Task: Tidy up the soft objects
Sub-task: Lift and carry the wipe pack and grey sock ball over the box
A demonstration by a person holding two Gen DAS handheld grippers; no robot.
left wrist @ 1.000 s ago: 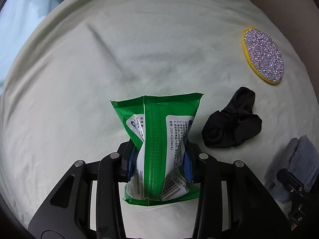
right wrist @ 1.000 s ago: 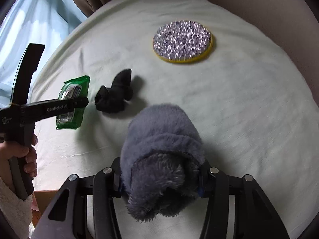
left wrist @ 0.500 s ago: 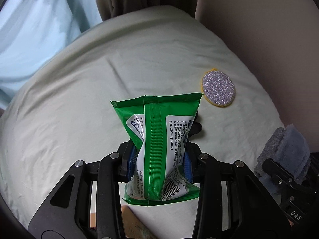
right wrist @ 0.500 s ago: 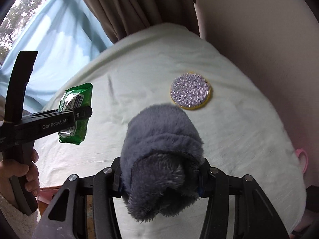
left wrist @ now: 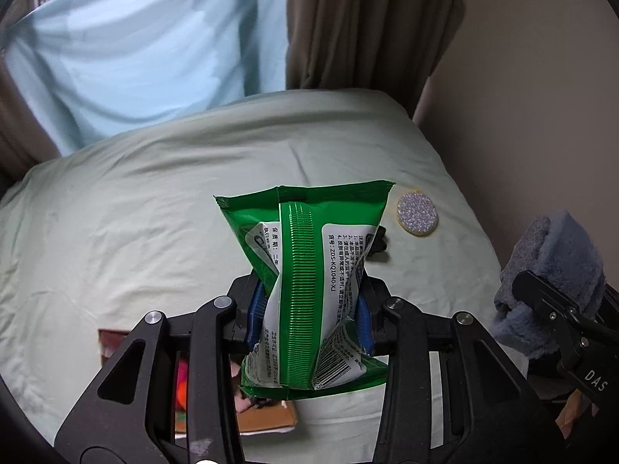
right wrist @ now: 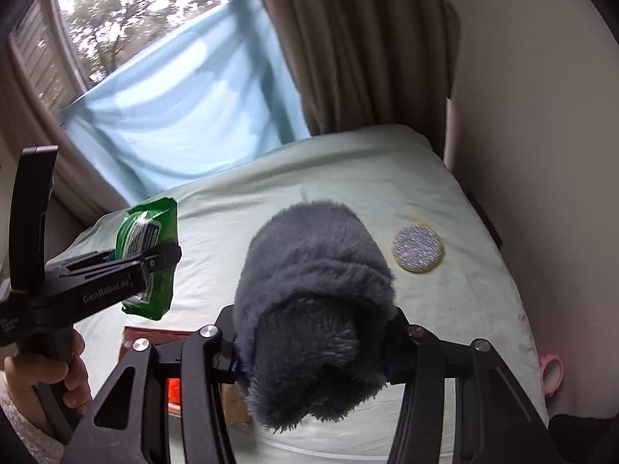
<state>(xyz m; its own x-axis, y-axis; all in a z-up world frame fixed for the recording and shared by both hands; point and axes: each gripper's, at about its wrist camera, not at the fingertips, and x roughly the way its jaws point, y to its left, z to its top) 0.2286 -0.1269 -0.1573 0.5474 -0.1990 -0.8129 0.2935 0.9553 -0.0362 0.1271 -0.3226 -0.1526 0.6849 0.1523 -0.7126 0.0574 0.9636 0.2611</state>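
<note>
Right now both hands carry a load above the bed. The left gripper has its blue fingers pinching a green wipes pack at its waist, so the pack stands up between them, crumpled where it is squeezed. The right gripper has its fingers closed on a grey plush slipper, toe pointing away from the camera, with the fur bulging over both sides.

Risks, as I judge them:

- The wipes pack is slick film held only at a narrow pinch — a quick swing or roll of the wrist could let it slide out toward 6 o'clock, where a box of bright things sits just past the bed edge.
- The slipper's pile compresses, so the grip may be softer than it looks; its heavier toe could lever it loose.
- The two grippers are near each other — in the left view the slipper shows at 3 o'clock — and crossing paths could knock one load free.

A round glittery pad and a dark cloth, mostly hidden behind the pack, lie on the bed at 1 o'clock.
</note>
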